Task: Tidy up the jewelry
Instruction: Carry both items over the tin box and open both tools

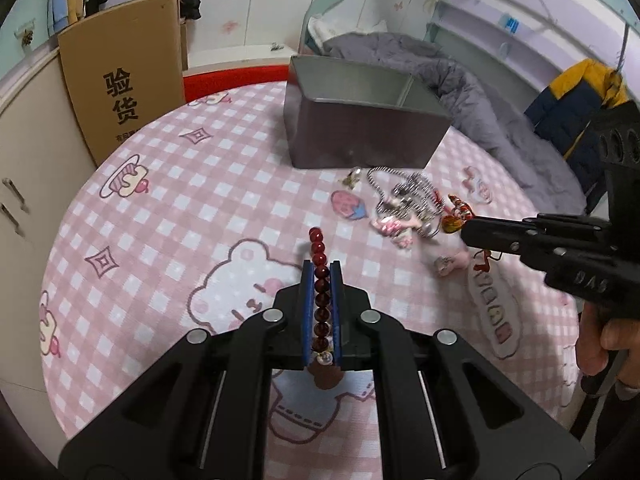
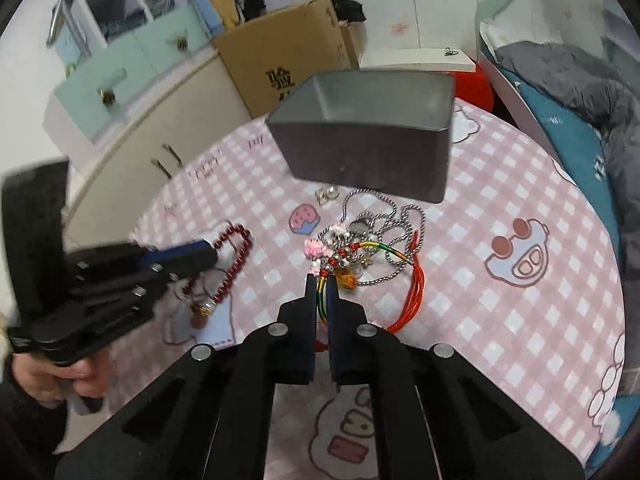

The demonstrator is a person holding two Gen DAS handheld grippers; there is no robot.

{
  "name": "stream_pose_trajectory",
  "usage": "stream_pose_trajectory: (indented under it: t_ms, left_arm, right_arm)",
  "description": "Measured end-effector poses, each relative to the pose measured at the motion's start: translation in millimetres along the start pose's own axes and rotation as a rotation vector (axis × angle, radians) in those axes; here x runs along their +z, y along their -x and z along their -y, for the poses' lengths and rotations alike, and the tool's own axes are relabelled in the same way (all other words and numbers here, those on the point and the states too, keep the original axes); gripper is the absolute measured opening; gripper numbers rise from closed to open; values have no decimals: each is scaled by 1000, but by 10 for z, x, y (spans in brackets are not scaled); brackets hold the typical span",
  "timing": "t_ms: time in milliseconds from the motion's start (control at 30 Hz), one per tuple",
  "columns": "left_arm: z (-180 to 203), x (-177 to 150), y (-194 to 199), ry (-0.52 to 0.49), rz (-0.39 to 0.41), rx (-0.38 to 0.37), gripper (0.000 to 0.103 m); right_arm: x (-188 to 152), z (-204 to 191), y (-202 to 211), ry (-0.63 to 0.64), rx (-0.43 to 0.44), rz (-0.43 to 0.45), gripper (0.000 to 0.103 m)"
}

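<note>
I see bare tablecloth across the left and centre of the left wrist view, free passage up to the grey box. On my right, the jewelry pile blocks the box front; cardboard box walls the upper left

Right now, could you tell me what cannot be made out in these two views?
- Grey box interior: the floor is hidden by its near wall in both views.
- Dark red bead bracelet: in the left wrist view, its lower end is hidden behind the left tool.
- Rainbow cord: in the right wrist view, its near end vanishes inside the right tool.
- Jewelry pile: motion blur merges the pieces in the left wrist view.
</note>
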State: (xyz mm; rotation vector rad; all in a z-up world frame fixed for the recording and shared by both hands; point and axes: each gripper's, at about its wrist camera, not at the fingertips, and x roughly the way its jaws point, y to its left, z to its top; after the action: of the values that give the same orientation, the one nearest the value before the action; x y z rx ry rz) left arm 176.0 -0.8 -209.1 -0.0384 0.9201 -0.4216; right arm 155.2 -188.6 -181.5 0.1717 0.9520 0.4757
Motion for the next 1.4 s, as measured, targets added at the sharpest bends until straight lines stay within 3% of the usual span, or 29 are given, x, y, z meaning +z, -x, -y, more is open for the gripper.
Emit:
stream_pose_trajectory:
  t_ms: [300, 533, 733, 900, 1067, 1200, 1233, 1300, 1333, 1367, 1400]
  left_arm:
    - [76, 216, 414, -6, 90, -55, 7]
    - [106, 363, 601, -20, 135, -67, 7]
    - [172, 725, 804, -45, 200, -91, 7]
    - [229, 1224, 829, -63, 239, -119, 7]
    - [285, 1655, 507, -72, 197, -120, 7]
    - [290, 1820, 234, -51, 142, -91, 8]
    - [281, 1851, 151, -46, 115, -63, 8]
    - [266, 1868, 60, -47, 92, -18, 9]
    - [260, 1874, 30, -48, 85, 2, 18]
    - [242, 1879, 8, -45, 75, 19, 30]
    - [214, 1870, -2, -33, 64, 32, 77]
  right_arm:
    - [213, 83, 609, -108, 167, 142, 3]
    - [371, 78, 789, -95, 163, 188, 3]
    - [702, 7, 873, -55, 166, 226, 3]
    - [1145, -20, 816, -39, 156, 237, 3]
    - [1492, 93, 450, -59, 112, 171, 3]
    - [1545, 273, 111, -107, 26, 100, 7]
    - [1539, 327, 40, -122, -7, 87, 11]
    - [1497, 428, -20, -161, -43, 86, 43]
    - [1466, 466, -5, -178, -44, 103, 81]
    - [1445, 493, 31, -190, -47, 129, 96]
    - [1418, 525, 84, -208, -59, 159, 95]
